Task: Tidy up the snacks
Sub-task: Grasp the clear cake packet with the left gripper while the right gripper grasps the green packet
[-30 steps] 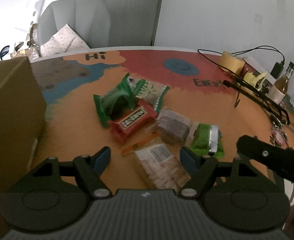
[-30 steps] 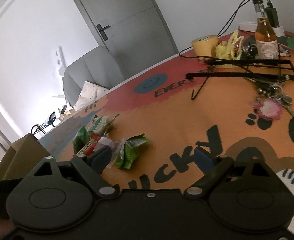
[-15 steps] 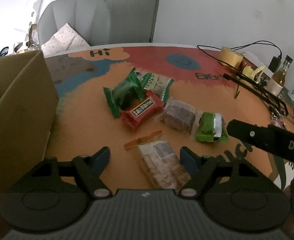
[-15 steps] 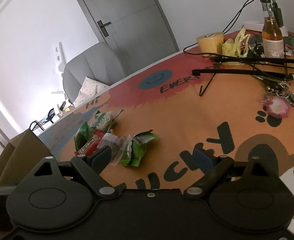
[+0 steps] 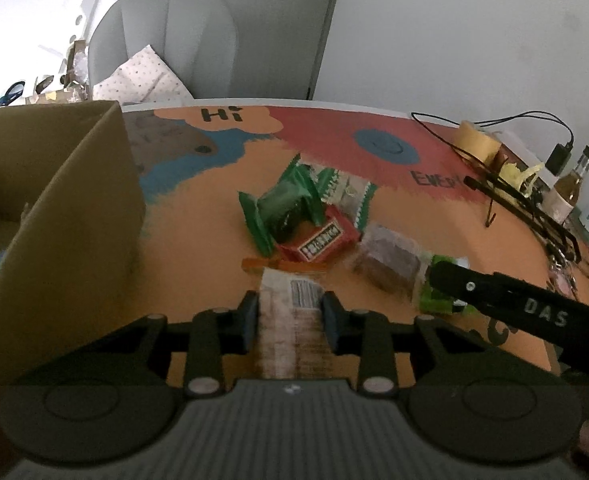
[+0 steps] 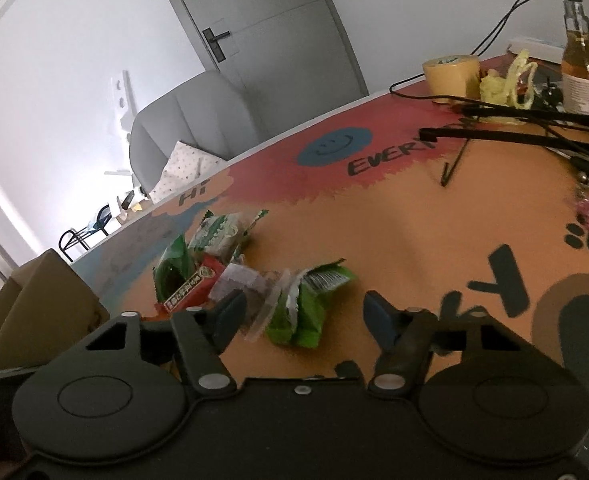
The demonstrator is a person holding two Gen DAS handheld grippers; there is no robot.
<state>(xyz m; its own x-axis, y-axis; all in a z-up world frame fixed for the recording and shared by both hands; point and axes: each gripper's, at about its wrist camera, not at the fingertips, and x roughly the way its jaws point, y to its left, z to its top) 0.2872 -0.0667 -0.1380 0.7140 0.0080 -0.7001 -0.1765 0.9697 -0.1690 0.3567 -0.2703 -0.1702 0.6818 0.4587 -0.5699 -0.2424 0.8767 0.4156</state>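
My left gripper (image 5: 290, 314) is closing on the pale cracker packet (image 5: 290, 320), whose sides the pads already touch, so I should clamp it gently, lift it straight up and carry it to the cardboard box (image 5: 54, 216) just to the left. My right gripper (image 6: 306, 314) is closing too, with the light green packet (image 6: 306, 304) between its jaws, not yet pinched. I read "Hi" and "EVERY" on the table mat (image 6: 374, 220); the red packet's (image 5: 318, 240) label is too blurred.
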